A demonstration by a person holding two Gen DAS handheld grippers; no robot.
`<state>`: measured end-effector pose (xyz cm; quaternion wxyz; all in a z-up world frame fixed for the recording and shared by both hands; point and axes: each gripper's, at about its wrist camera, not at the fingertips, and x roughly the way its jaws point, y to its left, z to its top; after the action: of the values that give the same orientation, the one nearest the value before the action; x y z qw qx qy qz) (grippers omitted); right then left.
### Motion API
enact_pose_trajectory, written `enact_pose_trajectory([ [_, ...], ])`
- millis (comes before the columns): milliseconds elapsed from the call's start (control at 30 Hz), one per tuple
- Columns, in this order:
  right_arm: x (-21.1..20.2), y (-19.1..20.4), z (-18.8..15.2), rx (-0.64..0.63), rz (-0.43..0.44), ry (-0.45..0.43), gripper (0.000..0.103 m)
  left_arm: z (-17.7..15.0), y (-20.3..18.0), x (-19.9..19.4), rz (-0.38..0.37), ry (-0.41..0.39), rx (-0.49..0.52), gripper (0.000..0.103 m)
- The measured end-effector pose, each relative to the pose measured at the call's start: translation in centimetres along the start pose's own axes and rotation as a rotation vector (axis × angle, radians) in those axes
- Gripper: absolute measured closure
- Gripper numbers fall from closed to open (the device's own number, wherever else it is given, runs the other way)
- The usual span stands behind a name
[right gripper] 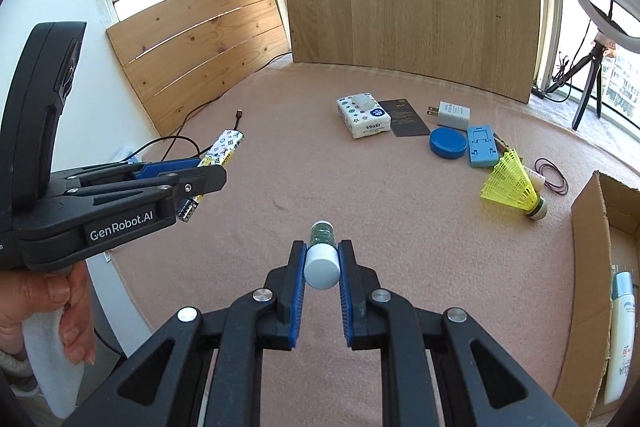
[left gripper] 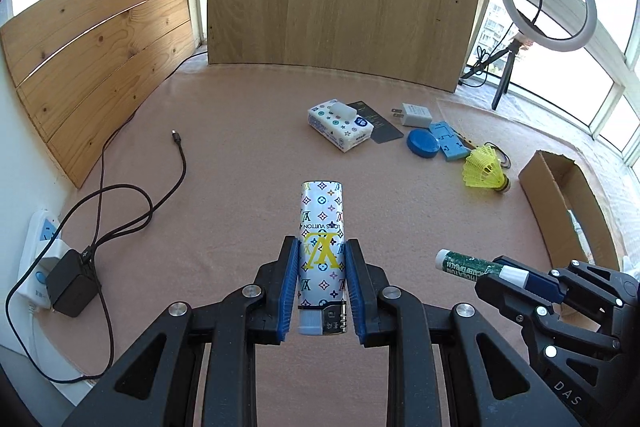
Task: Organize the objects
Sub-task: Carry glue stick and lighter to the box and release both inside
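Note:
My left gripper point(left gripper: 322, 247) is shut on a white lighter point(left gripper: 321, 227) with a coloured monogram print, held lengthwise above the pink cloth, its metal head toward the camera. In the right wrist view that left gripper point(right gripper: 208, 173) and the lighter point(right gripper: 224, 147) show at the left, with a hand on the handle. My right gripper point(right gripper: 322, 247) is shut on a small green tube with a white cap point(right gripper: 321, 265). The left wrist view shows the right gripper point(left gripper: 494, 273) low on the right, the green tube point(left gripper: 464, 263) sticking out leftward.
On the cloth lie a tissue pack point(right gripper: 363, 115), dark card point(right gripper: 404, 117), white charger plug point(right gripper: 452, 115), blue round case point(right gripper: 448, 143), blue stand point(right gripper: 483, 146), yellow shuttlecock point(right gripper: 514, 187) and hair tie point(right gripper: 552, 181). A cardboard box point(right gripper: 588, 267) holds a white bottle. Cable and power strip point(left gripper: 44, 267) sit left.

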<state>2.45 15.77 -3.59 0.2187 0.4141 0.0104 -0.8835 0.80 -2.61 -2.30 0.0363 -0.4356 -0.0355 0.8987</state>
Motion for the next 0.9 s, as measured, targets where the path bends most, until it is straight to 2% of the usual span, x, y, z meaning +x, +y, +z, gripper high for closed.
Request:
enact_pose_trajectory([
  [433,-5.5,-3.5,1.3,0.039,-0.053,-0.100,0.089,2.7,-6.9,-3.2,-0.019,-0.058,0.076,0.078],
  [700,-9.6,-8.7,0.6,0.093,-0.105,-0.159,0.089,4.5,-14.5,-4.6,-0.060,-0.114,0.156,0.078],
  [900,-12.7,-14.1,-1.2,0.145,-0.178,-0.182,0.089,4.6,-22.2,-3.6,-0.134,-0.115,0.223,0.078],
])
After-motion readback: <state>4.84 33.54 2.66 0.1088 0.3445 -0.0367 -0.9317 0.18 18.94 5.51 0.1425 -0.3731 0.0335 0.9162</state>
